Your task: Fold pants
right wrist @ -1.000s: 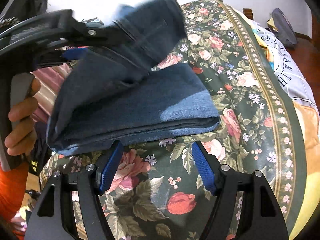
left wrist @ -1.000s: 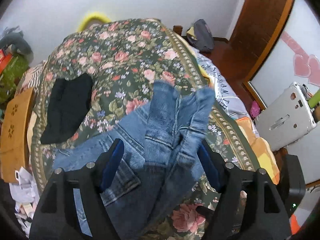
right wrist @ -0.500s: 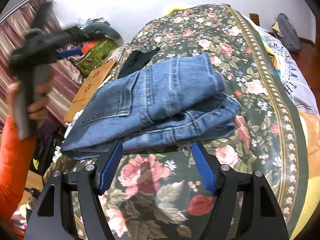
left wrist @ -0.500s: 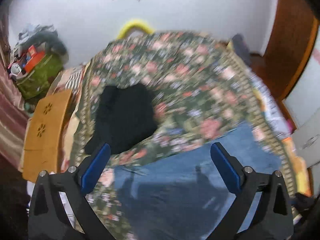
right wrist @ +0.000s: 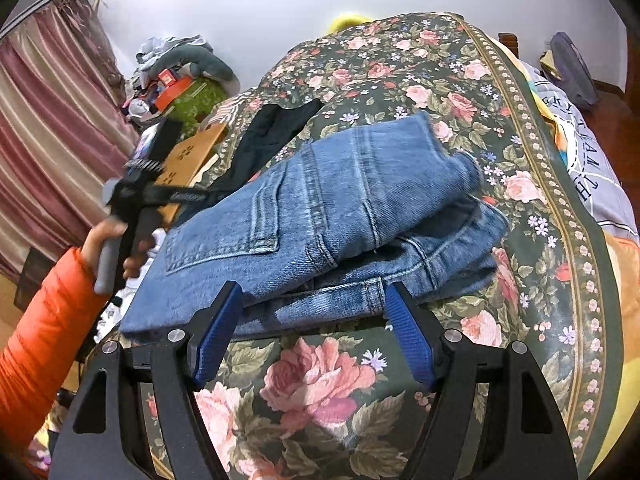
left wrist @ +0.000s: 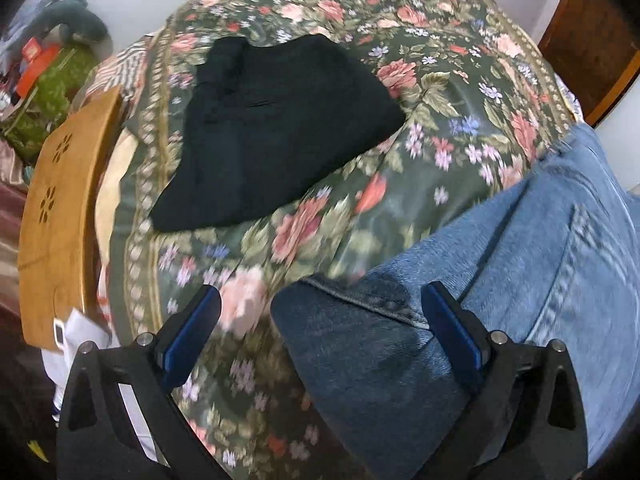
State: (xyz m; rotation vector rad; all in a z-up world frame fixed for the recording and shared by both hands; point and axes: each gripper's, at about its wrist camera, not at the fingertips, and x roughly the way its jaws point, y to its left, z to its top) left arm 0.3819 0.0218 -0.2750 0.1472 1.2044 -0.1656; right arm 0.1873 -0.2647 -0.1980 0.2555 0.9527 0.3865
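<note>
Since the earlier frames, the left tool point(left wrist: 320, 320) had let go of the jeans' leg ends, its jaws having just been opening, and swung off the folded stack toward the bed's left edge; now it hung released and empty above the near corner of the jeans point(left wrist: 520, 280). The jeans point(right wrist: 320, 232) lay folded in a layered stack on the flowered bedspread point(right wrist: 460, 92), near the bed's front edge, probably set there as a finished fold. The right tool point(right wrist: 312, 312) hovered parted just before the stack's near edge, gripping nothing, seemingly poised to tidy or lift it. The right view alone showed the orange sleeve point(right wrist: 44, 320) and the whole stack; the left view alone showed the full black garment point(left wrist: 272, 128) lying apart toward the left edge, beside a wooden board point(left wrist: 60, 208).
</note>
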